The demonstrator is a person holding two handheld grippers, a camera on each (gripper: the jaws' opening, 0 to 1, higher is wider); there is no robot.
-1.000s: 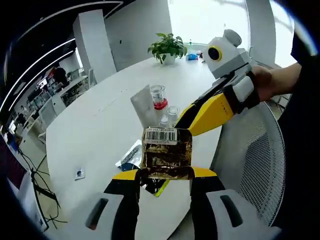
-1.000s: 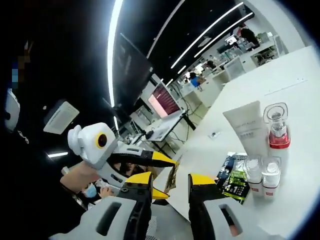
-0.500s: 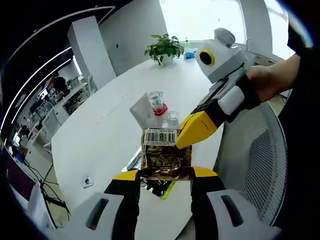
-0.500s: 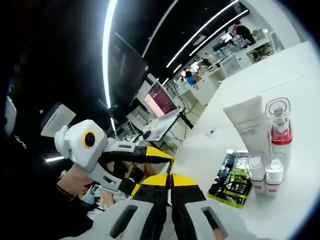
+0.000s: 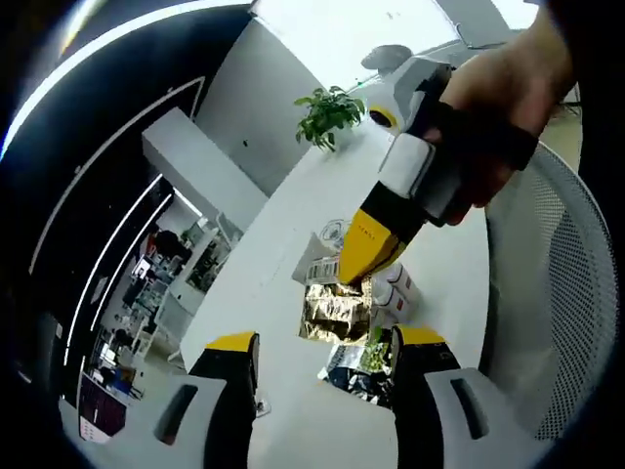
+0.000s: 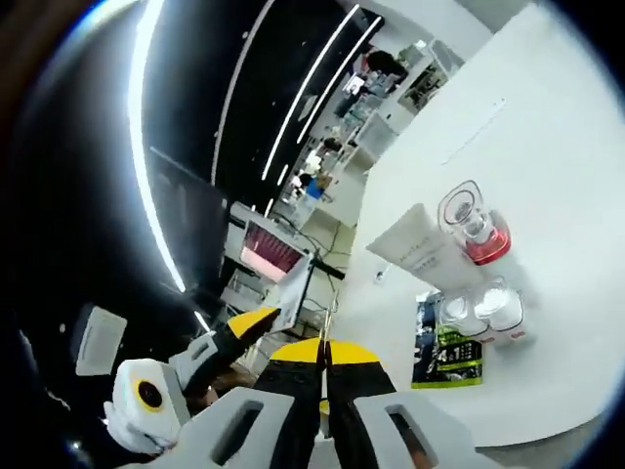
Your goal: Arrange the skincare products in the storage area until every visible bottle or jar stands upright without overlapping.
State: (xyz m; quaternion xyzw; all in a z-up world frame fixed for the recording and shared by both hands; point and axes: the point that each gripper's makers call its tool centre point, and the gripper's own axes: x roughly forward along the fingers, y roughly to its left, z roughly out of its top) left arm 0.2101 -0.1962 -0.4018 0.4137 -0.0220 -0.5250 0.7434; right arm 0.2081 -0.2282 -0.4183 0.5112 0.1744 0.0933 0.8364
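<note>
Gold sachet (image 5: 334, 311) pinched by right hand-held gripper (image 5: 359, 262), left hand-held gripper (image 5: 317, 357) released, white table (image 5: 283, 254) beneath.

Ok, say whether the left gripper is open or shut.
Open: on the left gripper, the yellow-tipped jaws stand wide apart, gripping nothing.

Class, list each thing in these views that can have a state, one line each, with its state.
left gripper: fingers open, empty
right gripper: fingers shut on gold sachet
white tube: standing
red-based bottle: upright
two small jars: upright, side by side
green sachet: lying flat
</note>
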